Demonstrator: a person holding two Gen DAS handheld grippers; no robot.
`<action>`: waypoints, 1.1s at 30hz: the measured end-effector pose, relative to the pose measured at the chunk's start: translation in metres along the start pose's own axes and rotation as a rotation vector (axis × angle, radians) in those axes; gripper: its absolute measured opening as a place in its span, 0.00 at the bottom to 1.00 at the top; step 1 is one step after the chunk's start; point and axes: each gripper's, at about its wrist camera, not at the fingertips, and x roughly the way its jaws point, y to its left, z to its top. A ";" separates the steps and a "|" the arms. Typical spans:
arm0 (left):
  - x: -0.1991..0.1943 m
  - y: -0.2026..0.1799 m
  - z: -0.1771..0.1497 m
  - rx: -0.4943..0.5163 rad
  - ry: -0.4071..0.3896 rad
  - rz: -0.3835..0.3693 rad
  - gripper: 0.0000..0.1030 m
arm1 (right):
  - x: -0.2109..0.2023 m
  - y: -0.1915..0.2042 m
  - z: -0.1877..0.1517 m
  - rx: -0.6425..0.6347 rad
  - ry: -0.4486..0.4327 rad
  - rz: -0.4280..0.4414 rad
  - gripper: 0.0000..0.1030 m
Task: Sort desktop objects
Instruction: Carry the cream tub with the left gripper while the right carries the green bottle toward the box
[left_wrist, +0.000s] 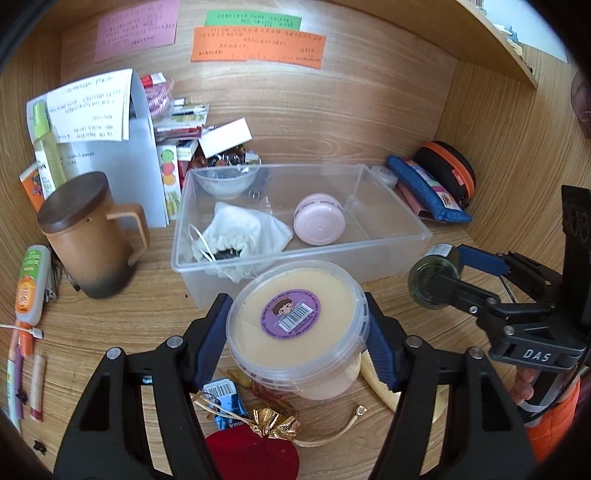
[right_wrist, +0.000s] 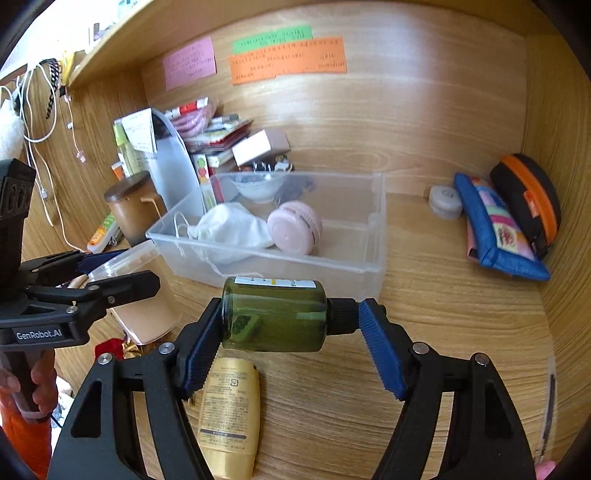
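The left gripper (left_wrist: 297, 332) has its blue pads pressed on opposite sides of a round clear tub (left_wrist: 295, 325) of pale cream, taken across its widest part just under the lid rim, probably so the lip cannot slide down through the grip; the jaws stand about half open because the tub is that wide. The right gripper (right_wrist: 288, 325) has a dark green bottle (right_wrist: 275, 314) lying crosswise, one pad on the flat base and the other on the black cap, an end-to-end hold that looks less secure than a hold round the body. Both items hang clear of the desk (right_wrist: 424, 332), which suggests they are being carried to the clear plastic bin (left_wrist: 391, 254) lying at twelve o'clock from each claw, its near wall just beyond the tub. Inside, a white cloth pouch (left_wrist: 247, 232) fills the left part and a pink round jar (left_wrist: 319, 225) sits mid-floor; the free floor is toward two o'clock, at the bin's right end. Below the tub at six o'clock lie wrappers and a gold bow (left_wrist: 275, 424); a gold tube (right_wrist: 229, 406) lies under the bottle. A brown lidded mug (left_wrist: 86, 236) stands at ten o'clock, near the bin's left wall, so I judge the right side the safer way in.
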 end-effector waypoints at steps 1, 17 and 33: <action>-0.001 0.000 0.001 0.002 -0.004 0.002 0.65 | -0.003 0.000 0.002 -0.001 -0.008 0.002 0.68; -0.010 0.010 0.029 0.017 -0.058 0.055 0.65 | -0.023 -0.003 0.026 -0.010 -0.075 -0.009 0.68; 0.003 0.027 0.055 -0.005 -0.079 0.070 0.65 | -0.005 -0.012 0.053 -0.009 -0.091 -0.016 0.68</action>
